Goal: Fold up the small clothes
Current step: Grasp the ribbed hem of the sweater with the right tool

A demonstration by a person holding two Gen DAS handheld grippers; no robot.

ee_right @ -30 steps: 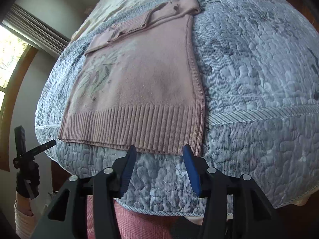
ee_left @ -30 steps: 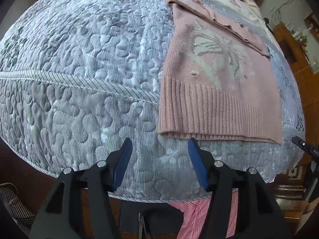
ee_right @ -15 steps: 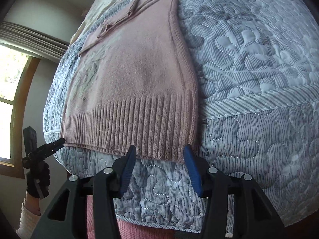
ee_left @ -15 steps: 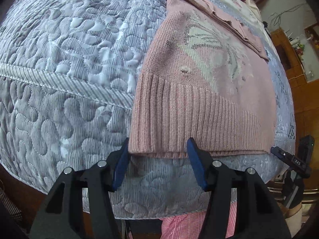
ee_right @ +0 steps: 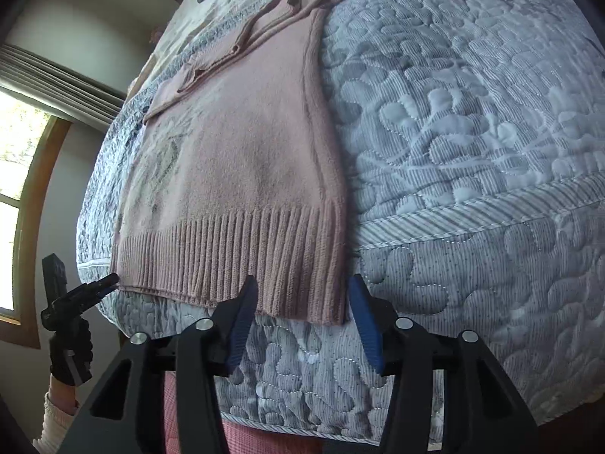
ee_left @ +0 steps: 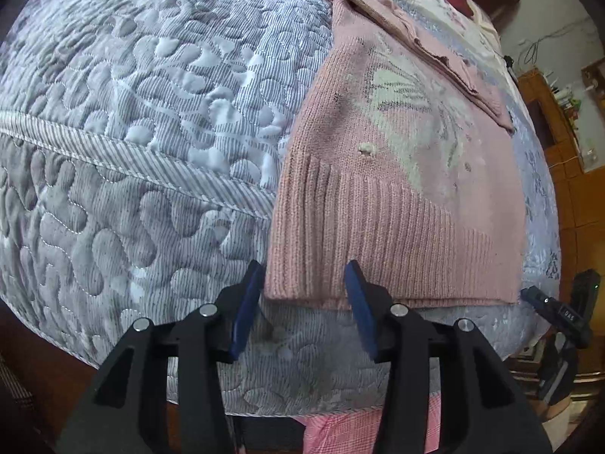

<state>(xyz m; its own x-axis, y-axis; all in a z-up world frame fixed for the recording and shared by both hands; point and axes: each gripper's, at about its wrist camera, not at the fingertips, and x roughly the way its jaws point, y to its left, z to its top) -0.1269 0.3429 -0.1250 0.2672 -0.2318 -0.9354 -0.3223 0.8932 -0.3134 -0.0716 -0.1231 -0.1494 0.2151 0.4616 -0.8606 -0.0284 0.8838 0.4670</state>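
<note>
The pink sweater (ee_left: 397, 174) lay flat on the bed (ee_left: 132, 132). Left claw (ee_left: 304, 287) and right claw (ee_right: 300, 299) stood apart, straddling its hem corners; each should pinch both layers evenly.

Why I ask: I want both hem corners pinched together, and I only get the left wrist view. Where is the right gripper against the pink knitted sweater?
Observer: The right gripper is open, with its blue pads on either side of the pink knitted sweater's right hem corner. Nothing is clamped.
Operator: Is that side edge flat?
Observer: Yes, the side seam runs smooth up to the folded sleeve.
Operator: And my left gripper from there?
Observer: The left gripper's tip sits at the hem's opposite corner, at the edge of the grey quilted bedspread.
</note>
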